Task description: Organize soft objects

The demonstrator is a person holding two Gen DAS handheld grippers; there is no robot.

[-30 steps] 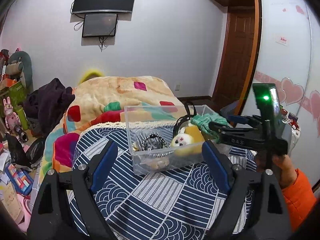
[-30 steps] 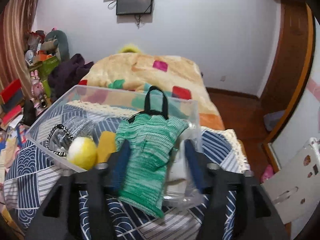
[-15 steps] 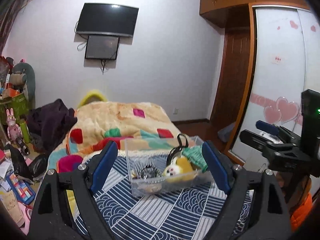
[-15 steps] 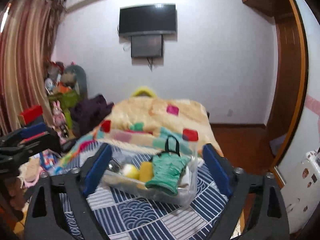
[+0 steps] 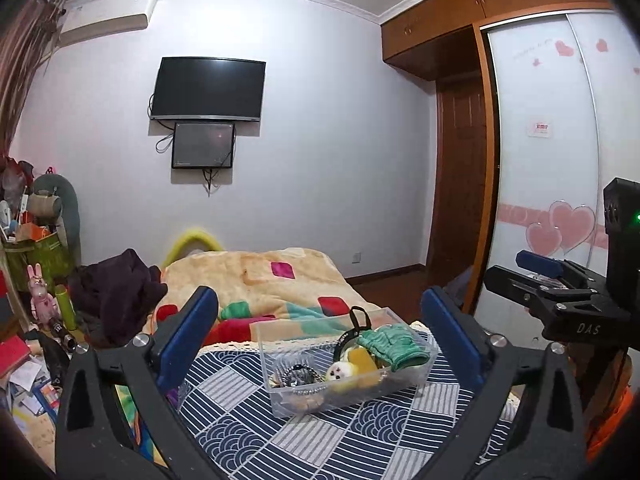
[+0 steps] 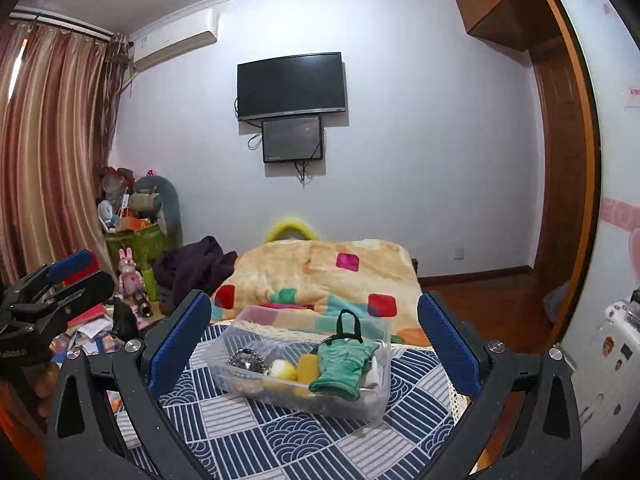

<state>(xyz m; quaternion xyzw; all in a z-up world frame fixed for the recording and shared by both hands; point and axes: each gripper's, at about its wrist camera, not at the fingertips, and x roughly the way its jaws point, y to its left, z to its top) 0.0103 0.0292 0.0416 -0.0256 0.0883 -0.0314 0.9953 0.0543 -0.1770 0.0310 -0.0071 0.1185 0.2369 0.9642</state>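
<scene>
A clear plastic box [image 5: 280, 398] [image 6: 380, 396] stands on the blue patterned bedspread [image 5: 328, 440] [image 6: 280, 440]. In it lie a green knitted glove [image 5: 390, 344] [image 6: 344, 366], a yellow and white plush toy [image 5: 348, 368] [image 6: 284, 369], a black strap [image 6: 348, 322] and a beaded item [image 5: 298, 374]. My left gripper [image 5: 320, 340] is open and empty, held back above the bed. My right gripper [image 6: 316, 340] is open and empty too, also held back. Each gripper shows in the other's view, the right one [image 5: 560, 292] and the left one [image 6: 52, 292].
A colourful blanket [image 5: 272, 280] covers the far end of the bed. Dark clothes [image 5: 116, 292] and a cluttered pile of toys and papers [image 5: 32, 320] lie to the left. A wardrobe with heart decals [image 5: 560, 200] stands right. A TV [image 6: 292, 84] hangs on the wall.
The right gripper opened, let go of the green glove in the box and drew back. Both grippers pulled back and up from the box, which now looks smaller.
</scene>
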